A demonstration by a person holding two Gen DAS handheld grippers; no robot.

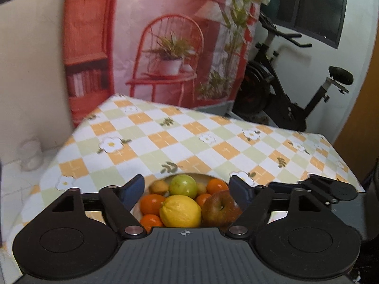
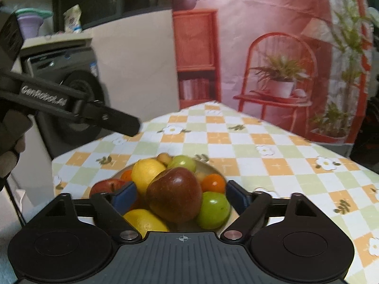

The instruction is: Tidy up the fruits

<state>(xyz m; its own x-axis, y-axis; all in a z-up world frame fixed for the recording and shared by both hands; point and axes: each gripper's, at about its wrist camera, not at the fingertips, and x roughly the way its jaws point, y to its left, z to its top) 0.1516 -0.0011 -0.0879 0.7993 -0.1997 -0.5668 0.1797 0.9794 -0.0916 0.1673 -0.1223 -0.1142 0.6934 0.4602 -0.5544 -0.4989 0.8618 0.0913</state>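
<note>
A: Fruit location?

B: Heaped in a pale bowl [image 2: 214,165] on the checked tablecloth [image 2: 248,142], near the table's front edge.

A: Count, right wrist view?

B: Two lemons: one at the back [image 2: 146,172], one at the front [image 2: 144,221]. Two dark red apples: large one on top [image 2: 175,194], second at left [image 2: 106,185] behind the finger. Two green fruits [image 2: 213,209] [image 2: 182,163]. Two oranges seen [image 2: 213,182] [image 2: 126,175]. One small tan fruit [image 2: 164,158] at the far rim. More possibly hidden underneath.

A: Left wrist view?

B: Same bowl [image 1: 136,209] from the other side. One lemon [image 1: 180,210], one green fruit [image 1: 183,185], one apple [image 1: 220,209], four oranges visible, e.g. [image 1: 151,203].

A: Jaw state?

B: Right gripper [image 2: 182,196]: spread wide, straddling the large apple, not touching it as far as can be told. Left gripper [image 1: 187,189]: spread wide above the bowl, nothing held.

A: Surroundings?

B: Printed pink backdrop [image 1: 170,35] behind the table; exercise bike [image 1: 291,90] beside it; grey appliance [image 2: 68,75] at left in the right wrist view.
</note>
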